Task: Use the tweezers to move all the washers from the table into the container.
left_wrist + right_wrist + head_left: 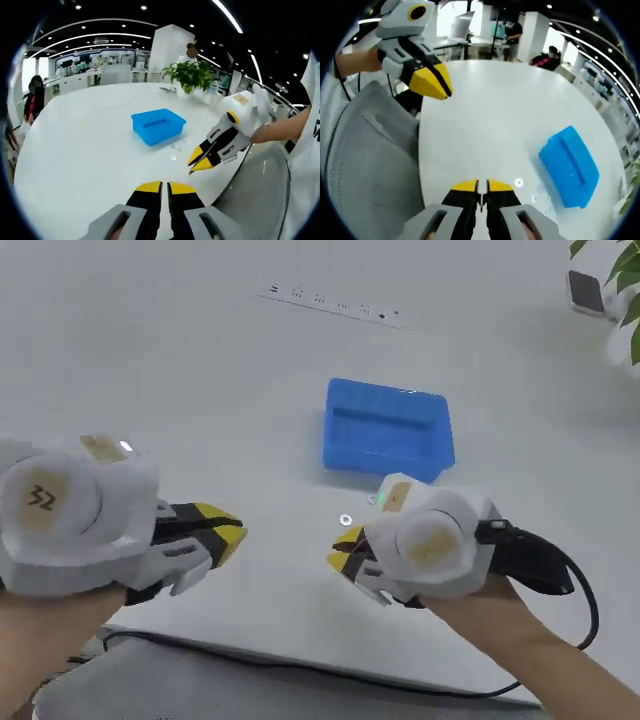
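Note:
A blue container [388,430] [157,125] [570,167] stands on the white table [200,390]. One small washer [346,520] [173,158] [518,182] lies just in front of it, with a few fainter ones [176,146] [535,198] nearer the container. My right gripper [340,558] [481,186] is shut, its tips close beside the washer. In the left gripper view a tiny dark point pokes from the right gripper [196,164]; it is too small to identify. My left gripper [236,534] [165,187] is shut with nothing in it, over the table's near left.
A power strip [330,302] lies at the far side. A plant [622,285] [189,75] and a small dark device [586,290] sit at the far right. A black cable [575,580] trails from the right gripper. A grey chair [200,685] sits below the near edge.

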